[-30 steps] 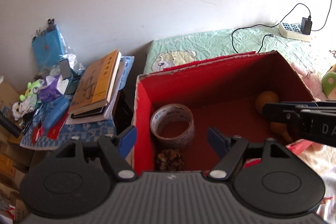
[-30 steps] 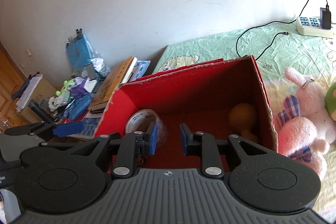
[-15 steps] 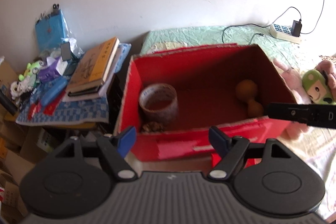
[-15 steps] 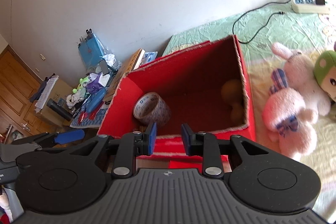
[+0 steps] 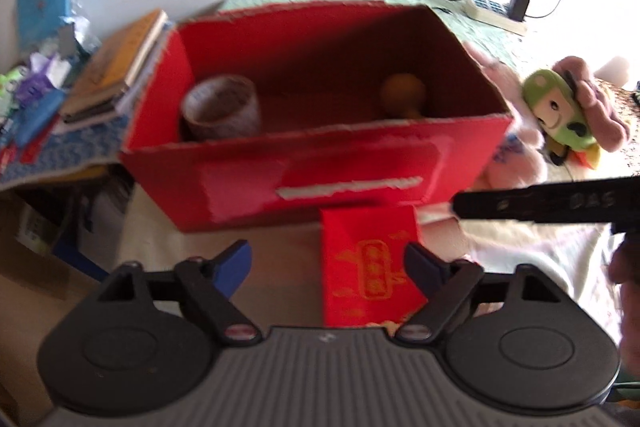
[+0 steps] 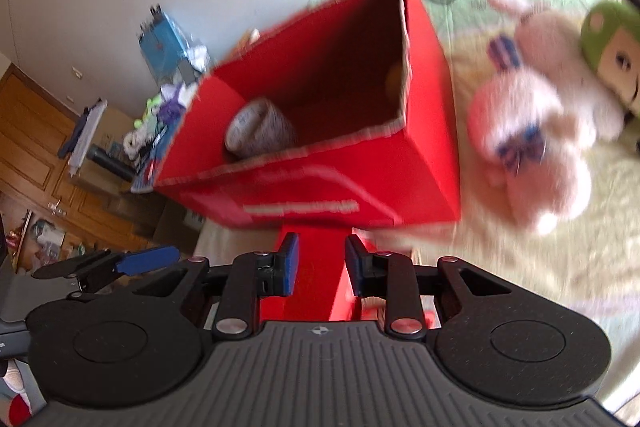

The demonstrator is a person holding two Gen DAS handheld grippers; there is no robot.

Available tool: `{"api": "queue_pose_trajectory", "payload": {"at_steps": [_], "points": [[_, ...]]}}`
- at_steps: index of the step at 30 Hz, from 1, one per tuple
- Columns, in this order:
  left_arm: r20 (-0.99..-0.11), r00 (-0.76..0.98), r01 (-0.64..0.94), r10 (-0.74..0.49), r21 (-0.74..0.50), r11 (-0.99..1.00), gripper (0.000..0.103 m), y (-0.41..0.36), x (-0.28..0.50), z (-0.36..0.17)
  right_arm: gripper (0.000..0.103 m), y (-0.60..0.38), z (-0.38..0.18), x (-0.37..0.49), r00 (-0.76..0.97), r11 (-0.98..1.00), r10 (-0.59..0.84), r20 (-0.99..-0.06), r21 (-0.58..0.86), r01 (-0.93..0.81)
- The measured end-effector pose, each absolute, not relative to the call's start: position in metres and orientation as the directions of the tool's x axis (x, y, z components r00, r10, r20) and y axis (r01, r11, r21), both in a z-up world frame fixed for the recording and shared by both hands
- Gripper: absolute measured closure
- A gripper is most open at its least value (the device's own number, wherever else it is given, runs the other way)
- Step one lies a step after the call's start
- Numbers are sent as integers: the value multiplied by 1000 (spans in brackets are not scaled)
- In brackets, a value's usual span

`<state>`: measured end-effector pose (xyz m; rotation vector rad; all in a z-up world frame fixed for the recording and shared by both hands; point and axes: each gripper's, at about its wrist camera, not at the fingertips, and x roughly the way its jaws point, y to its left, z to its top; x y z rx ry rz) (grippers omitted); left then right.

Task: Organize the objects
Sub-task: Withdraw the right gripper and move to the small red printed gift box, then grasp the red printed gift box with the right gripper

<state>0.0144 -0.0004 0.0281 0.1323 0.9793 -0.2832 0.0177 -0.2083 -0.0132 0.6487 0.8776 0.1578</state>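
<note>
An open red cardboard box (image 5: 320,183) (image 6: 332,199) stands on the bed ahead of both grippers. Inside it are a roll of clear tape (image 5: 220,107) (image 6: 256,127) at the left and an orange gourd-shaped thing (image 5: 404,95) at the right. A red envelope with gold print (image 5: 370,267) (image 6: 312,275) lies in front of the box. My left gripper (image 5: 328,263) is open, empty, above the envelope. My right gripper (image 6: 318,265) has its jaws partly open, nothing between them, over the envelope.
Pink plush rabbits (image 6: 532,143) and a green plush toy (image 5: 560,111) lie right of the box. A side table with stacked books (image 5: 116,67) and clutter stands at the left. A power strip (image 5: 496,11) with cables lies on the bed behind. Wooden cabinets (image 6: 28,147) are far left.
Both grippers have pulled back and up from the box, so its front wall and the red envelope now show. Neither jaw opening has changed.
</note>
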Motion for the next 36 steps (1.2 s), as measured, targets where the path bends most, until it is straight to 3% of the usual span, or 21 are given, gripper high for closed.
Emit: {"api": "queue_pose_trajectory", "payload": {"at_steps": [12, 20, 30, 33, 36], "points": [[-863, 433, 338, -260, -112, 935, 7, -11, 14, -4, 74, -194, -37, 23, 524, 800, 450, -723, 587, 123], [-882, 389, 363, -267, -120, 924, 7, -14, 23, -21, 74, -192, -46, 30, 487, 804, 439, -755, 572, 162], [-885, 382, 406, -267, -99, 909, 13, -5, 31, -27, 72, -173, -48, 42, 463, 815, 451, -763, 564, 136], [-887, 373, 406, -271, -107, 908, 14, -1, 37, -28, 65, -171, -48, 46, 459, 818, 438, -773, 555, 155], [-891, 359, 418, -278, -113, 901, 23, 0, 42, -31, 61, -172, -48, 47, 456, 823, 427, -781, 545, 163]]}}
